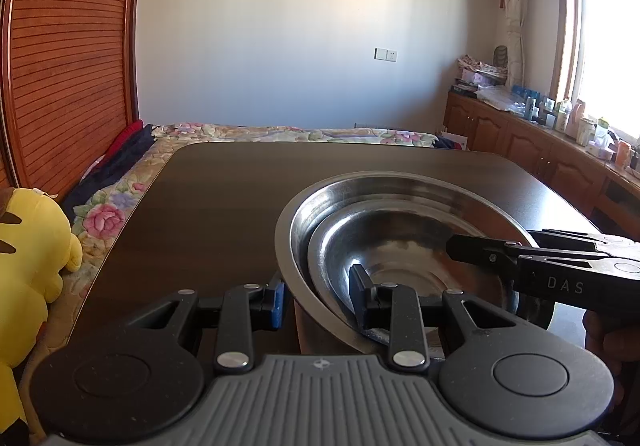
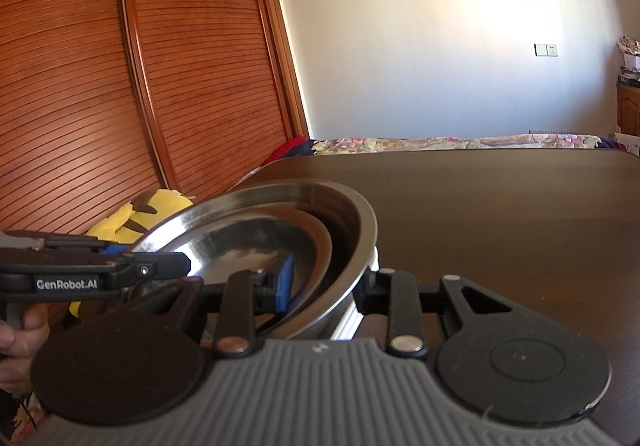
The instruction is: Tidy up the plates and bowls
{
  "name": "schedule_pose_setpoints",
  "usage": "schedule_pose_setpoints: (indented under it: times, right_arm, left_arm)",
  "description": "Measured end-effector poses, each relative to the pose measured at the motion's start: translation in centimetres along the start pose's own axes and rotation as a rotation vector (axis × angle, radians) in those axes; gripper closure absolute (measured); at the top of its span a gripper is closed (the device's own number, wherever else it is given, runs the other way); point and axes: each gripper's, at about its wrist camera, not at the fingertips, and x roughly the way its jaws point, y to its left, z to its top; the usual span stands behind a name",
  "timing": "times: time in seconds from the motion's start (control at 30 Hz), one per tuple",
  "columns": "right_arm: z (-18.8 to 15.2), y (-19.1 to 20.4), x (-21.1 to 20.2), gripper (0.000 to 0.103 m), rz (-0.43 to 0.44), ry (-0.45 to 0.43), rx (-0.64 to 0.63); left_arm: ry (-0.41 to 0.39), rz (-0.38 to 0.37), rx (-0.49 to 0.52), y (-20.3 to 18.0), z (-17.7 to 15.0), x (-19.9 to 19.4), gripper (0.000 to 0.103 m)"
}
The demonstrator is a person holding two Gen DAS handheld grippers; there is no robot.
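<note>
Between the fingers of the left gripper (image 1: 320, 296) sits the near rim of a large steel bowl (image 1: 472, 189), with a smaller steel bowl (image 1: 400, 246) nested inside it, both above a dark wooden table (image 1: 220, 197). The left wrist view shows one finger outside the big bowl's wall and the other inside the nested pair, so the jaws are clamped across both rims. From its right side the right gripper (image 1: 450, 246) reaches in over the bowls' far-right edge, its black fingers drawn close together on the rim.

Only the right wrist view shows that grasp closely: the right gripper (image 2: 326, 292) has its blue-padded finger inside the bowls and the other outside, pinching the stacked rims of the large steel bowl (image 2: 360, 213) and the smaller steel bowl (image 2: 316, 242). To its left the left gripper (image 2: 176, 266) comes in level, with a person's hand (image 2: 20, 330) on the handle.

Each view adds its own surroundings: the left shows a window, a cluttered wooden cabinet (image 1: 520, 133) and a floral bedspread (image 1: 280, 133); the right shows slatted wooden doors (image 2: 120, 65) beyond a yellow plush toy (image 2: 136, 217).
</note>
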Motion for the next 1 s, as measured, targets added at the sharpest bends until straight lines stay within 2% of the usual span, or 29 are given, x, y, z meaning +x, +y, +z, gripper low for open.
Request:
schedule_pose_setpoints:
  times: [0.47, 0.53, 0.6, 0.67, 0.83, 0.9, 1.0]
  right_arm:
    - [0.0, 0.22, 0.29, 0.069, -0.001, 0.009, -0.013]
    - [0.02, 0.34, 0.29, 0.067, 0.0, 0.014, -0.02]
    - [0.13, 0.48, 0.21, 0.059, -0.001, 0.015, -0.029]
    - [0.35, 0.62, 0.24, 0.056, -0.004, 0.025, -0.04]
    - [0.62, 0.91, 0.1, 0.054, -0.03, 0.031, -0.061]
    - [0.66, 0.95, 0.0, 0.049, -0.042, 0.029, -0.063]
    - [0.6, 0.99, -0.08, 0.048, -0.064, 0.034, -0.063]
  left_arm:
    - [-0.003, 0.007, 0.003, 0.03, -0.18, 0.18, 0.069]
    - [-0.004, 0.009, 0.003, -0.02, -0.16, 0.14, 0.069]
    - [-0.005, 0.01, 0.002, -0.09, -0.17, 0.1, 0.069]
    - [-0.004, 0.011, 0.001, -0.06, -0.17, 0.12, 0.069]
    - [-0.008, 0.019, -0.003, -0.07, -0.09, 0.04, 0.069]
    - [-0.01, 0.026, -0.005, 0.0, 0.01, -0.01, 0.067]
    - [-0.017, 0.033, -0.002, 0.02, 0.1, -0.21, 0.061]
